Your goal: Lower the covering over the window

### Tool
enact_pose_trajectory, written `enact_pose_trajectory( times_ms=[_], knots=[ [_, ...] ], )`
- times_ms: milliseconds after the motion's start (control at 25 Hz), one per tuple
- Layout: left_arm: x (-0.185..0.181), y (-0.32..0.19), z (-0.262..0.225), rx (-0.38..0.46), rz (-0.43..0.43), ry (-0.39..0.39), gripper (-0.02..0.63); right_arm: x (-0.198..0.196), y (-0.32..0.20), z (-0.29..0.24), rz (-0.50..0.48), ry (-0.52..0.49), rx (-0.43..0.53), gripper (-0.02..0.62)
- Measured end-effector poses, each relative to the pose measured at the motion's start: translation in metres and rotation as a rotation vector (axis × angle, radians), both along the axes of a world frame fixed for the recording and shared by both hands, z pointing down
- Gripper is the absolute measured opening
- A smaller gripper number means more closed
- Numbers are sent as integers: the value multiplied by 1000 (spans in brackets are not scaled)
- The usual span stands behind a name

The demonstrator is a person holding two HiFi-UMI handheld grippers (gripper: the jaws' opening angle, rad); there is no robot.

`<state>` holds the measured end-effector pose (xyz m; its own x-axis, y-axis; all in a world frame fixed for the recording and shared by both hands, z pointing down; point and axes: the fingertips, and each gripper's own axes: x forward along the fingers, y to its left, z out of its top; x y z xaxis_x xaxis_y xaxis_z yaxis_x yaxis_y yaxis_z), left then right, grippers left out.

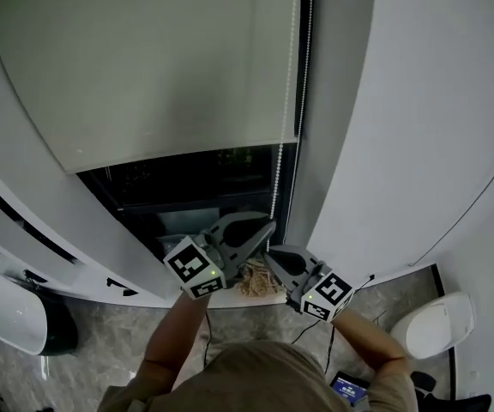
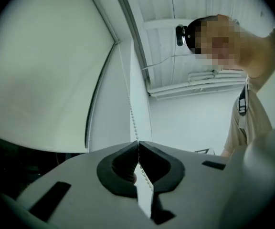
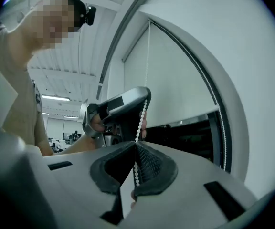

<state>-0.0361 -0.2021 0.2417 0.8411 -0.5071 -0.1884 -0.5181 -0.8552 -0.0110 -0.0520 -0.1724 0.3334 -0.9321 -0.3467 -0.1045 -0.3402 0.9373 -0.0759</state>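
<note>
The roller blind covers the upper part of the window, its bottom edge running across at about 12 o'clock of the two grippers in the head view, with dark glass bare beneath it. The bead chain hangs down the blind's right edge, at 3 o'clock of the fabric, and reaches both grippers. A white rounded shell stands on the floor at 8 o'clock of the head view; whether it holds anything cannot be told. A pale shredded-looking heap lies on the ledge just under the grippers. The left gripper has its jaws pressed together, pinching the chain, which runs up from the closed tips in its own view. The right gripper sits just below it, at 6 o'clock, jaws likewise clamped on the same chain. Both forearms come in from 6 o'clock, and both grippers point toward the window, marker cubes facing up
</note>
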Motion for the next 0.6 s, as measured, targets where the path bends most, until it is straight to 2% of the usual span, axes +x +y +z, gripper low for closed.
enact_pose_trajectory(
  times_ms=[80,120,200,280,400,440,480,600],
  knots=[
    [-13,-1,5,-7,-52,27,20,8,7,-5,-13,2,51,26],
    [-17,0,12,-13,-74,22,20,15,8,-13,-15,-23,53,142],
    [-18,2,32,-42,-79,5,20,30,0,-38,8,-96,40,172],
    [-11,8,54,-82,-45,2,20,28,-12,-65,30,-113,69,170],
    [4,21,83,-135,-9,5,20,10,-24,-86,49,-70,123,165],
    [8,25,89,-146,-2,9,20,5,-26,-88,56,-56,130,130],
    [10,28,93,-151,5,14,20,2,-28,-88,62,-47,130,34],
    [0,36,89,-136,42,66,20,5,-34,-83,85,-62,95,9]
  ],
)
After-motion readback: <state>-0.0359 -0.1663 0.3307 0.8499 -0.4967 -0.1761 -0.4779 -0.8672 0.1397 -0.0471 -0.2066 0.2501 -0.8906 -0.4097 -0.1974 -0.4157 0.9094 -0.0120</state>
